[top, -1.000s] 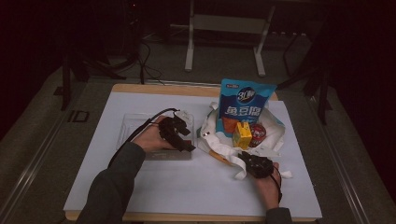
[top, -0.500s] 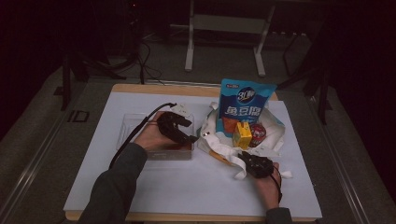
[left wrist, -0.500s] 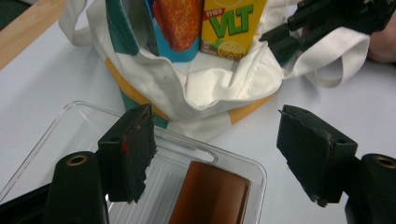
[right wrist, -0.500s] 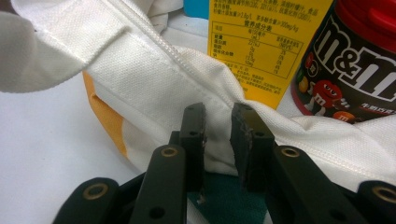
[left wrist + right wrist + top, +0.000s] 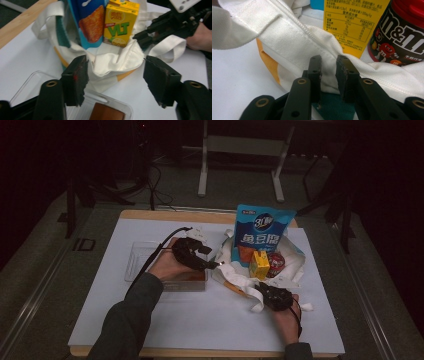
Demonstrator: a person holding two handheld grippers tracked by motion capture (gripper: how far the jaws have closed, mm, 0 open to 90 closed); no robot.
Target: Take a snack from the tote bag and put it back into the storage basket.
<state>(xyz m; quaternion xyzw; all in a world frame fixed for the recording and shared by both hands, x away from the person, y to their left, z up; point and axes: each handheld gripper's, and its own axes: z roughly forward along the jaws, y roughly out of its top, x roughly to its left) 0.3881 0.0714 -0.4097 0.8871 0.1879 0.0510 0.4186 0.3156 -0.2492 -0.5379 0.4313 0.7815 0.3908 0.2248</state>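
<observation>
You were partway through the job, with the bag gripped on one side and not yet on the other. The white canvas tote bag (image 5: 120, 58) lay slumped on the white-covered worktop (image 5: 210, 320), towards its right half, its mouth facing you. Three things stood upright in its opening: a tall blue foil snack pouch (image 5: 262, 230) at the back, a yellow drink carton (image 5: 121, 23) just in front of it, and a dark round sweets tub with a red lid (image 5: 402, 37) beside the carton.

Your right tool (image 5: 329, 70) was pinching the bag's stitched rim, with the white hem caught between its two nearly closed jaws. That hold looked settled.

Your left tool (image 5: 116, 75) was spread, though its jaws had just been closing. A fold of the bag's near rim lay between them, but neither pad pressed on the cloth. The tool hung over the clear plastic tray (image 5: 137, 260) to the left of the bag, and a brown block (image 5: 107, 113) lay in the tray's near corner.

By my reading, the second grip on the rim was left to make, so that you could hold the mouth open from both sides. Whether the brown block was meant for the bag, I could not tell.
</observation>
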